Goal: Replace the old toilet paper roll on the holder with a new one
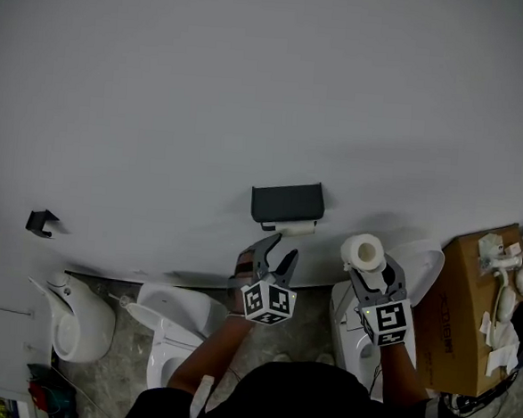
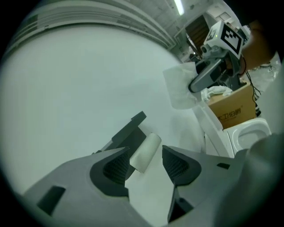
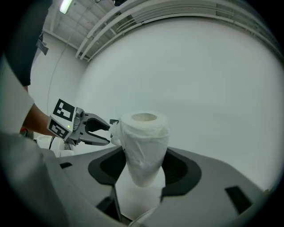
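White wall [image 1: 252, 87]: I logged the black holder [image 1: 286, 202], old roll [image 1: 294, 226] at its six o'clock. My left gripper [image 1: 282, 250] gaped empty just below. My right gripper [image 1: 369, 269] clamped the new roll [image 1: 363, 252], at the holder's four o'clock.

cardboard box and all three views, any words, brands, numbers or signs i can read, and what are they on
Cardboard box: one row of dark printed characters on its side, too blurred to read; in the head view also too small.
Marker cubes: black-and-white square patterns only, no words.
Nothing else carries print.
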Demonstrator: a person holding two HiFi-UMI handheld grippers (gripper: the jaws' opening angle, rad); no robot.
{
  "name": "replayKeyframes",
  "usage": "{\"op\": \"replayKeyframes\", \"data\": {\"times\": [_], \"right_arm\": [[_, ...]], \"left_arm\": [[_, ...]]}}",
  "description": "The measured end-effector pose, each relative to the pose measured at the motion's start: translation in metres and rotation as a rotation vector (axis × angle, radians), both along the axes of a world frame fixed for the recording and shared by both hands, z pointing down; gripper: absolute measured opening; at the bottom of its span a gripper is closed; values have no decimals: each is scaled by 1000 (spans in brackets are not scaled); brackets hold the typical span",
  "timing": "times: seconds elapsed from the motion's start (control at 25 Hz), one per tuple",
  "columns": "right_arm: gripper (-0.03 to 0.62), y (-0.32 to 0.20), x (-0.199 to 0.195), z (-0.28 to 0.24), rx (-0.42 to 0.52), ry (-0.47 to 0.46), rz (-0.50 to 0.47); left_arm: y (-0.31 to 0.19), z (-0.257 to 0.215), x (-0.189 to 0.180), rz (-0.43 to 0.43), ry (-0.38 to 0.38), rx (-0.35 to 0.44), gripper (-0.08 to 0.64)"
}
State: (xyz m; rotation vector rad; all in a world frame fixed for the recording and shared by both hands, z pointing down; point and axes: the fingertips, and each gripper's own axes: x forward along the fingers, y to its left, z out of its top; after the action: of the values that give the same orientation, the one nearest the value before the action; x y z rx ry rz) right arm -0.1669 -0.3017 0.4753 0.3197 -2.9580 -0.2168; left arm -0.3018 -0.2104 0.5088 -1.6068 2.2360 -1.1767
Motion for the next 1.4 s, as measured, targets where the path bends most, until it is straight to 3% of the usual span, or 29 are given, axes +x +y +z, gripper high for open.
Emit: {"op": "replayKeyframes", "data": {"times": [0.2, 0.64, 0.72, 0.76, 1.4], "right_arm": [[244, -8, -4, 3, -6, 8, -31], [244, -16, -6, 5, -3, 21, -69], [244, -17, -6, 5, -3, 23, -70], [244, -18, -6, 5, -2, 24, -71], [244, -22, -12, 3, -6, 9, -93]], "left_arm": [[-19, 17, -9, -6, -138, -144, 229], [-40, 30, -27, -20, -375, -279, 227], [-44, 30, -28, -24, -410, -290, 197], [-45, 30, -29, -26, -421, -293, 165], [-54, 29, -26, -4, -412, -278, 153]]}}
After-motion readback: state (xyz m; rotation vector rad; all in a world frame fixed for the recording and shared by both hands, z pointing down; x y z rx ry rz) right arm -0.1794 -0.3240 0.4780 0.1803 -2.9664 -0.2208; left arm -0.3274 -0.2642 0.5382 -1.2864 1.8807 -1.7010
